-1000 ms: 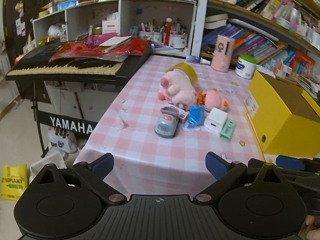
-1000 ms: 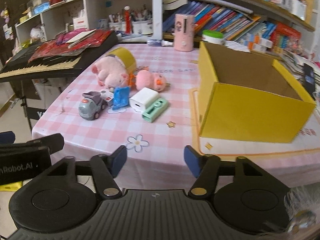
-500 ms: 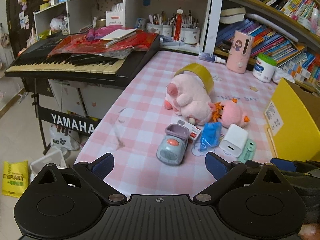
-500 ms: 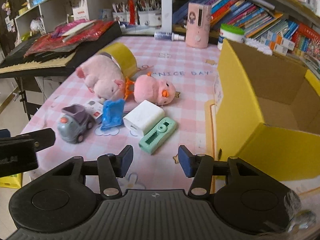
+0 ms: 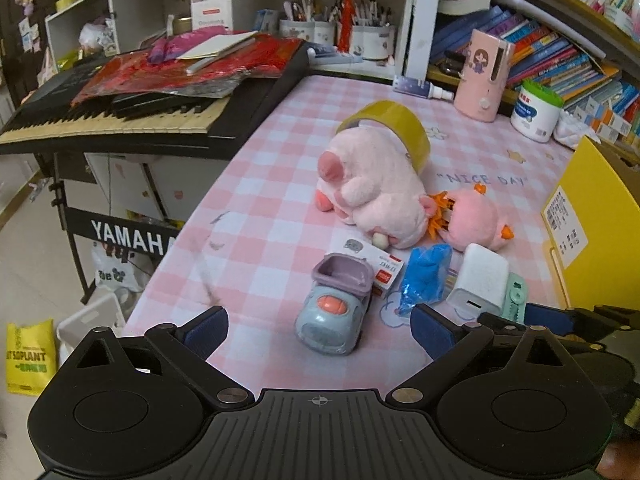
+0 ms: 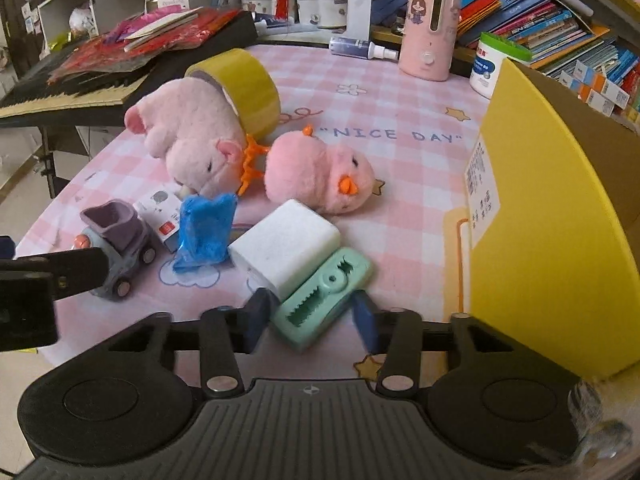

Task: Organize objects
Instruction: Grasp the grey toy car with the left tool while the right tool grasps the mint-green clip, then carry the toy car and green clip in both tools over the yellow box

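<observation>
The right gripper (image 6: 306, 316) was closing around the mint-green clip (image 6: 324, 298), not yet pinched, beside the yellow box (image 6: 552, 240). The left gripper (image 5: 318, 326), spread, was aimed at the toy truck (image 5: 334, 308). Next, a firm pinch was probably needed.

Beyond my tools, a black Yamaha keyboard (image 5: 120, 116) is standing just beside the table's left edge, and red wrappers (image 5: 188, 68) and a cream booklet (image 5: 216, 46) are lying across its top. Behind it, white cubby shelves (image 5: 132, 4) are holding odds and ends, and white pen pots (image 5: 340, 34) are bristling with pens. To the right, rows of books (image 6: 532, 16) are leaning along a wooden shelf. Down on the floor, a yellow bag (image 5: 28, 356) is sitting beside a white bin (image 5: 90, 320).
</observation>
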A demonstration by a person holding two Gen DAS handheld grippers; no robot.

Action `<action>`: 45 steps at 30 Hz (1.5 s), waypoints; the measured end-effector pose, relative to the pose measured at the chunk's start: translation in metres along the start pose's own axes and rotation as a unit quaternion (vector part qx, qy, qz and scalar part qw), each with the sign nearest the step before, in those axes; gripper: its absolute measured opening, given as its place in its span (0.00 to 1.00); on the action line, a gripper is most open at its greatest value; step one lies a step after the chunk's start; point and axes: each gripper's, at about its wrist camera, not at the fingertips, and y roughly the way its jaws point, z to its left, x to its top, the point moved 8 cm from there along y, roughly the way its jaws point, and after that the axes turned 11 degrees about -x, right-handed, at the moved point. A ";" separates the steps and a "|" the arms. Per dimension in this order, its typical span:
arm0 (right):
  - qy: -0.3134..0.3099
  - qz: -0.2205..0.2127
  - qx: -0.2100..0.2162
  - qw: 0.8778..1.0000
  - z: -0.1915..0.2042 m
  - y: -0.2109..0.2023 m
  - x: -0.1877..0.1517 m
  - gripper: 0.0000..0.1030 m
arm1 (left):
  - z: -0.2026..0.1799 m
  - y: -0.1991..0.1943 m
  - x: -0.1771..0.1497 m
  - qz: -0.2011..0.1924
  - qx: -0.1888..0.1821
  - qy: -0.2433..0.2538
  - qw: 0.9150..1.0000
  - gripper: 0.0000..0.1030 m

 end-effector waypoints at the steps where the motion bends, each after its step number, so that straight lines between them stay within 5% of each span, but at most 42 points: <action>1: -0.002 0.001 0.001 1.000 -0.001 0.000 0.001 0.34 | -0.002 0.003 0.001 0.002 -0.001 0.003 1.000 0.96; 6: -0.015 0.004 -0.017 1.000 -0.010 -0.003 -0.003 0.27 | -0.011 0.023 0.001 0.021 -0.004 0.029 0.999 0.82; 15: -0.010 -0.016 -0.038 0.999 -0.011 0.004 0.001 0.39 | -0.007 0.048 0.001 0.040 0.008 0.068 0.997 0.65; 18: -0.001 -0.020 -0.032 0.999 -0.011 0.007 0.003 0.30 | -0.011 0.047 0.001 0.040 -0.013 0.064 0.997 0.39; 26: 0.002 -0.031 -0.017 0.999 -0.008 -0.012 0.005 0.23 | -0.011 0.015 0.003 0.012 -0.043 0.034 0.998 0.39; 36: 0.045 -0.076 -0.012 0.996 -0.020 -0.097 0.002 0.23 | -0.023 -0.069 -0.007 -0.042 -0.114 0.033 0.992 0.39; 45: 0.075 -0.076 -0.025 0.994 -0.010 -0.158 -0.047 0.23 | -0.022 -0.111 -0.054 -0.032 -0.140 0.065 0.988 0.39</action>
